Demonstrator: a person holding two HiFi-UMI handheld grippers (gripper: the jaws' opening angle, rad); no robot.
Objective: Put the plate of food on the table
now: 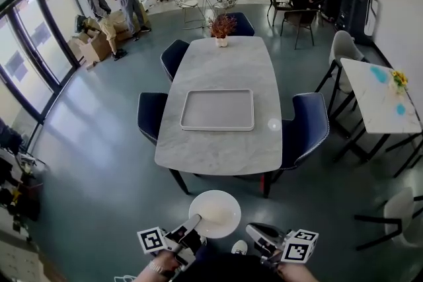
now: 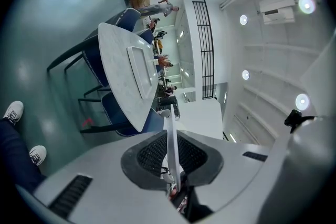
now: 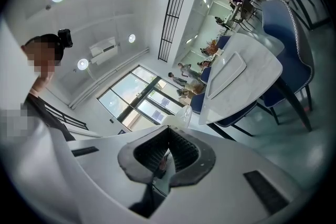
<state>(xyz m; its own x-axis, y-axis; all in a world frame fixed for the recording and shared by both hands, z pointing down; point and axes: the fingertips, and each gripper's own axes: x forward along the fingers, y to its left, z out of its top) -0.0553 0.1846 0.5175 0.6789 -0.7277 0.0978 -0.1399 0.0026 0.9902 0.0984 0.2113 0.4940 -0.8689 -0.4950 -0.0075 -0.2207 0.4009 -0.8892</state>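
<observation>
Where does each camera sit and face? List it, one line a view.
Head view: on the head, steeply down at table, tray and plate; left gripper and right gripper show.
Left gripper view: on the left gripper, along jaws clamping the plate's edge, toward the table; shoes show.
Right gripper view: on the right gripper, along shut jaws toward the table; the person's shoulder shows.
Shared: all see table and tray.

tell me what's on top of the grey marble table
An empty white rectangular tray and a reddish potted plant at the far end; the tray covers the tabletop beneath it.
</observation>
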